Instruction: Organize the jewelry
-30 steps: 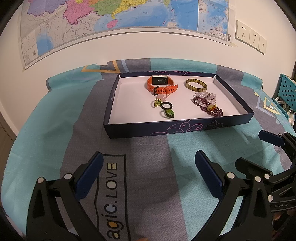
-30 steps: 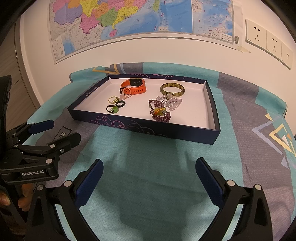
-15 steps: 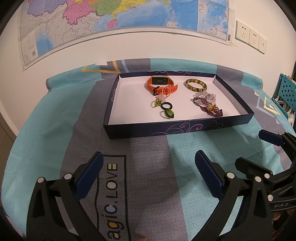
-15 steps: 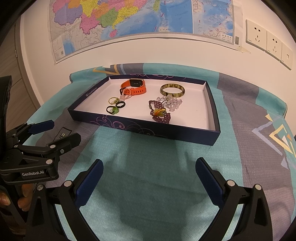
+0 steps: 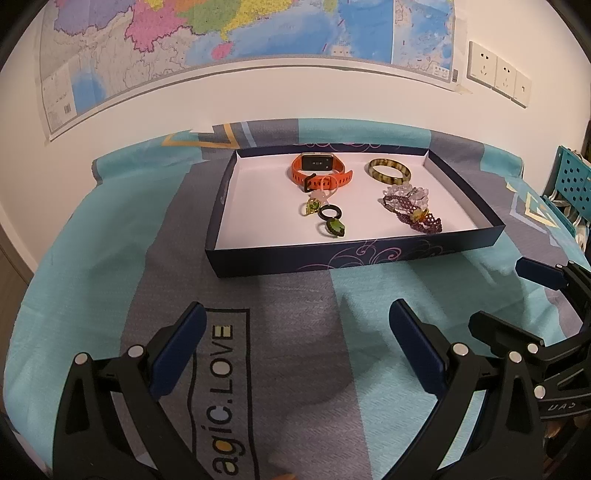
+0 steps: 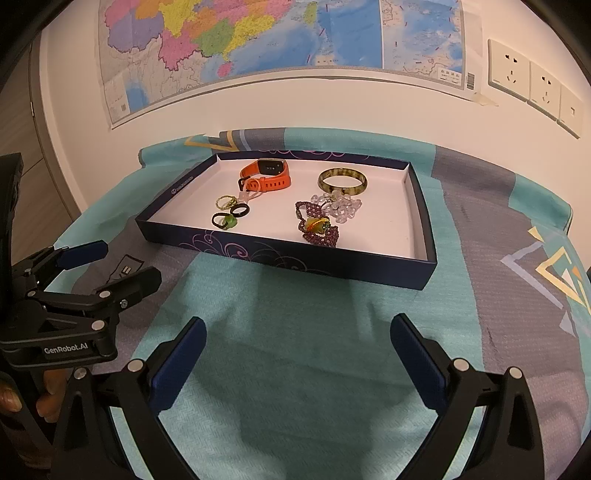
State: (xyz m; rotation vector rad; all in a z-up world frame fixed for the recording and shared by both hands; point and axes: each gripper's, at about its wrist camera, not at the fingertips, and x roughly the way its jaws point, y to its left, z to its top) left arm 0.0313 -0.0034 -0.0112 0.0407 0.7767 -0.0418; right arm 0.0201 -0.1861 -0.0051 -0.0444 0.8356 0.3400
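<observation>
Both the left gripper (image 5: 295,343) and right gripper (image 6: 297,350) hover with fingers released, the jewelry tray (image 5: 332,258) at 12 o'clock.

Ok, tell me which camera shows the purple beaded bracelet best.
The right wrist view. There the purple beaded bracelet lies nearer the middle of the picture, with its yellow-green centre bead facing the camera. The left wrist view also shows it whole, but further off to the right, stretched out at a slant, with the clear bead bracelet crowding it.

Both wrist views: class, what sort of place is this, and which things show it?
Probably a room in a home: a wall map, wall sockets and a patterned cloth under a jewelry tray.
</observation>
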